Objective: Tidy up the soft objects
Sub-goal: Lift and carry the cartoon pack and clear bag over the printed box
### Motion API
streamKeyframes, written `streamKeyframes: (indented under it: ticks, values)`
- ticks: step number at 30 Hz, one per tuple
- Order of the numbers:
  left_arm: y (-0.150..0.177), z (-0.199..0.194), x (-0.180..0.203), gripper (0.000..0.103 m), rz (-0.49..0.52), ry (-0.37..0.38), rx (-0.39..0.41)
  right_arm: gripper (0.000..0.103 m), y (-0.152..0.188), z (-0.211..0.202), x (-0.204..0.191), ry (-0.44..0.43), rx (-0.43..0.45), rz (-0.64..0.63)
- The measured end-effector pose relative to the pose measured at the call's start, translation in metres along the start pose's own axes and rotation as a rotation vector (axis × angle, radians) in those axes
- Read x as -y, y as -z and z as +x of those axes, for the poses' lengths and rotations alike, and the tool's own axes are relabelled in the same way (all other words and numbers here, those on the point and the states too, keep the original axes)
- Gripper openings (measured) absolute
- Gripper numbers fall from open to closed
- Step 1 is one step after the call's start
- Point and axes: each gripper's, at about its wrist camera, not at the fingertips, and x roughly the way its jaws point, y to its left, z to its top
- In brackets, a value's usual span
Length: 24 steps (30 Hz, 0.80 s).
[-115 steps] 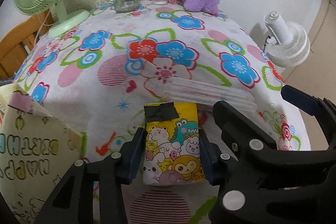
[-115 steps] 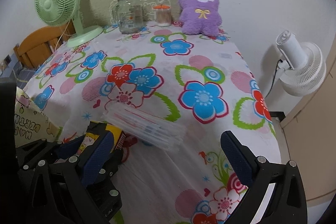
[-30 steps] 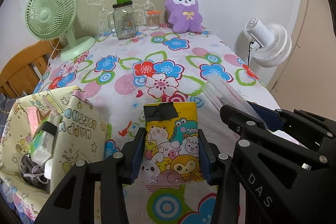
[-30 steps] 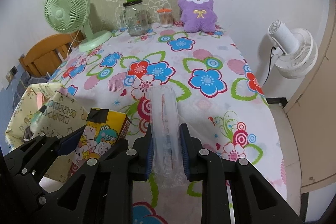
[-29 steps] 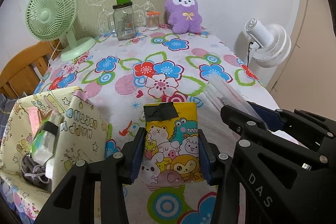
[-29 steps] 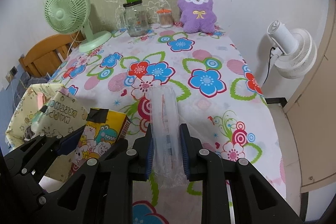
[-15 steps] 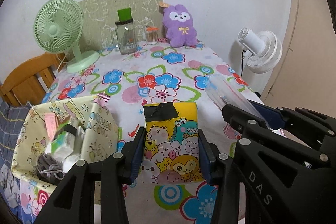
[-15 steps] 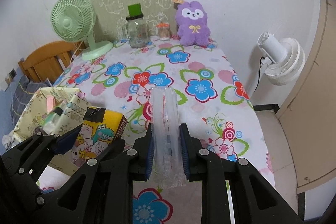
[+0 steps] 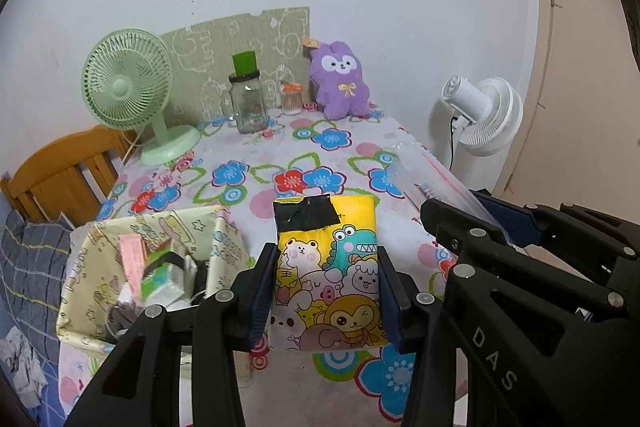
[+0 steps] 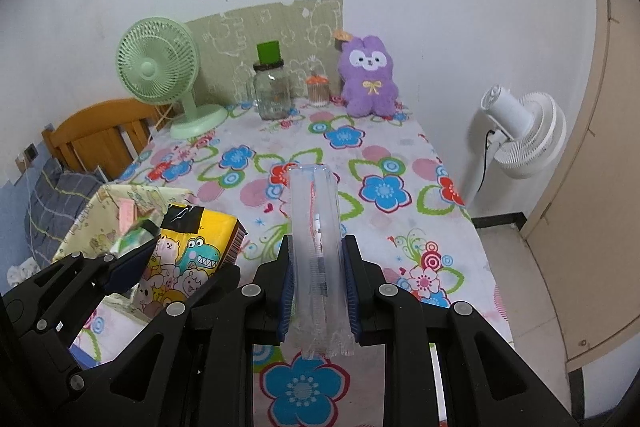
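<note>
My left gripper (image 9: 326, 287) is shut on a yellow cartoon tissue pack (image 9: 326, 263) with black tape on top, held above the flowered tablecloth (image 9: 256, 183); the pack also shows in the right wrist view (image 10: 188, 251). My right gripper (image 10: 318, 287) is shut on a long clear plastic packet (image 10: 316, 227), which also shows in the left wrist view (image 9: 432, 187). A pale yellow gift-paper box (image 9: 92, 267) with small items inside sits at the table's left front edge, left of both grippers; it also shows in the right wrist view (image 10: 104, 211).
At the back stand a green desk fan (image 9: 128, 95), a glass jar (image 9: 248, 103) with a green lid, a small cotton-swab jar (image 9: 291, 99) and a purple plush rabbit (image 9: 340, 83). A white floor fan (image 9: 484, 115) stands right of the table, a wooden chair (image 9: 60, 171) left.
Both grippers have risen and drawn back from the table with their loads still held. More of the gift-paper box and the room shows now.
</note>
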Motion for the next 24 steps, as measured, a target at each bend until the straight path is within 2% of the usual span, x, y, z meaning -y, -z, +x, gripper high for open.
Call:
streamKeyframes:
  ticks: [11,24]
  values:
    - [0.0,-0.022,-0.021,0.047,-0.002,-0.012,0.044,0.026,-0.006,-0.021,-0.026,-0.01,0.048,-0.017]
    - [-0.001,-0.021,-0.057,0.047,-0.037,-0.054,0.043,0.026,-0.015,-0.013,-0.062,-0.064,0.051,-0.058]
